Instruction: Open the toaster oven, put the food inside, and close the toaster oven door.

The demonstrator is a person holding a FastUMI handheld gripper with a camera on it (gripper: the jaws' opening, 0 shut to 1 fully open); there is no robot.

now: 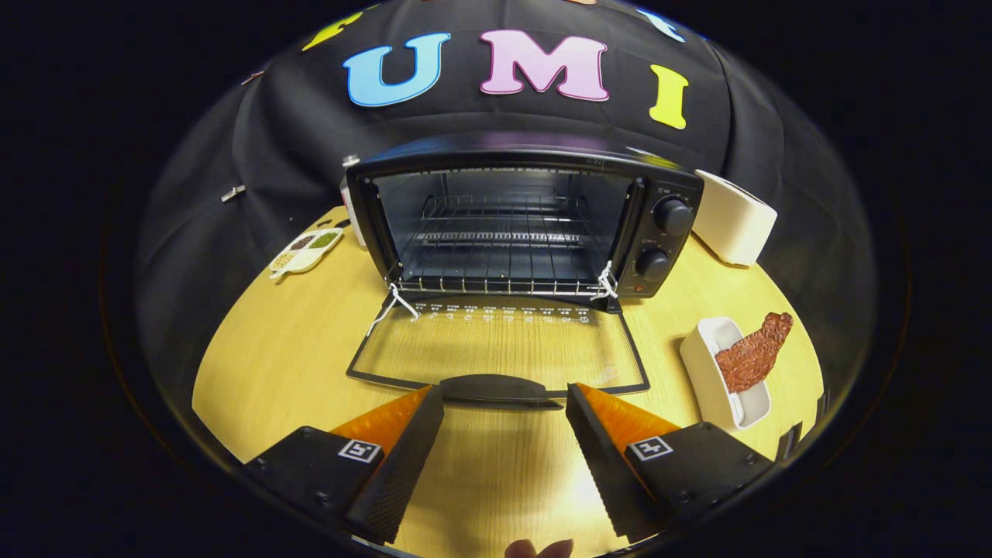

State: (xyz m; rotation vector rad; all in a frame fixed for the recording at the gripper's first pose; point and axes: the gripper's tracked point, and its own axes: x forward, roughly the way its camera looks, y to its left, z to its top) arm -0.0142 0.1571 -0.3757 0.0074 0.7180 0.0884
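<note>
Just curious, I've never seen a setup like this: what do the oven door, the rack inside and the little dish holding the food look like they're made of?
Oven door: clear glass in a dark frame, likely; the wooden table shows through it.
Rack: thin shiny metal wire.
Dish: glossy white, perhaps ceramic or plastic.
The gripper hangs open by the door handle.

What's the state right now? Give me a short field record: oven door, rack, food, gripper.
oven door: toaster oven door fully open, lying flat on the table, handle toward the gripper
rack: wire rack inside, nothing on it
food: reddish-brown piece lying in the white dish, right of the door, not yet picked up
gripper: gripper open, holding nothing, fingers either side of the door handle
</note>
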